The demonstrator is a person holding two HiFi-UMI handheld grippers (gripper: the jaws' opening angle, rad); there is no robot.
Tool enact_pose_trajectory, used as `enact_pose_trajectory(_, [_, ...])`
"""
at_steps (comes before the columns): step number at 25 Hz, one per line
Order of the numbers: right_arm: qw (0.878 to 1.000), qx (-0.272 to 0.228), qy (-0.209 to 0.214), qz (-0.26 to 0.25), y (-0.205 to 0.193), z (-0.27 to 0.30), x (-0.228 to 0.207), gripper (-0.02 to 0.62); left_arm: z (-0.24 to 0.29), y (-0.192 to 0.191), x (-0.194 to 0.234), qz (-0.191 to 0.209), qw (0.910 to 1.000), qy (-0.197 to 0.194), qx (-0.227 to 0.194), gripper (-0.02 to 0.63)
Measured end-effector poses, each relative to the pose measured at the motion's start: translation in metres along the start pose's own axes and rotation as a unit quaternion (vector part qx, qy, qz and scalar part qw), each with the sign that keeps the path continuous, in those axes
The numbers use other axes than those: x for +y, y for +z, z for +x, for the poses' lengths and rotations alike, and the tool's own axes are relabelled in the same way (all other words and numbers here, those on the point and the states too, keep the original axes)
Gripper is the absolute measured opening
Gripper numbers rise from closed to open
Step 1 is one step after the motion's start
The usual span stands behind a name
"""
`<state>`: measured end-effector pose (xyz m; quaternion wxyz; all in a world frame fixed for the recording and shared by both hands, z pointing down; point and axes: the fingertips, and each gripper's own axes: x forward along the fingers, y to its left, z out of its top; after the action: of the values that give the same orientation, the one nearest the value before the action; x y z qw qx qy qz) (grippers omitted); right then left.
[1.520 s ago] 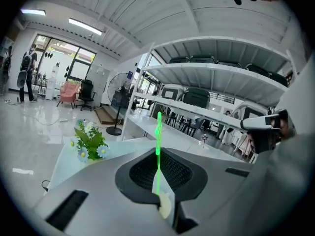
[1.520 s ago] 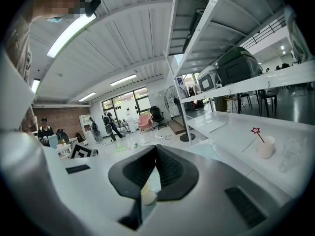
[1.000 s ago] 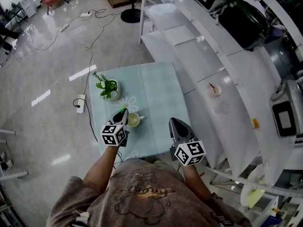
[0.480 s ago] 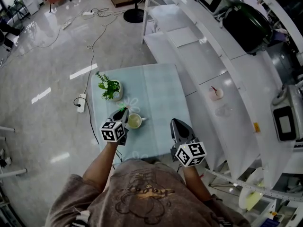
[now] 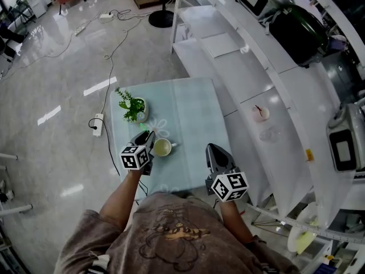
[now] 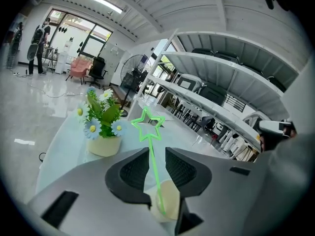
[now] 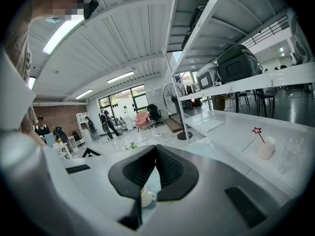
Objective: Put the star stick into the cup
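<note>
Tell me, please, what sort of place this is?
Likely an open-plan lab or test studio: white shelves carrying kitchen appliances, plus a power strip and cables on the glossy floor.

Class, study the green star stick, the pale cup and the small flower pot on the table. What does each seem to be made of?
Star stick: probably plastic, as it is thin, bright green and slightly translucent.
Cup: likely glazed ceramic, with a smooth cream surface, though plastic is possible.
Flower pot: looks like ceramic, with a plain, even cream finish and little shine.
</note>
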<state>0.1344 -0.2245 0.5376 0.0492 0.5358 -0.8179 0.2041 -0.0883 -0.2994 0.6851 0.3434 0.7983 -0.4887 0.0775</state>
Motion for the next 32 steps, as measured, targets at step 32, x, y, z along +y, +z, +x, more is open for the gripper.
enact_pose_trajectory(32, [0.997,-0.011,0.067,-0.026,0.000,-0.006,0.038,0.003,-0.107,0.061,-0.066,0.023,0.9961,-0.023,-0.082,0.202])
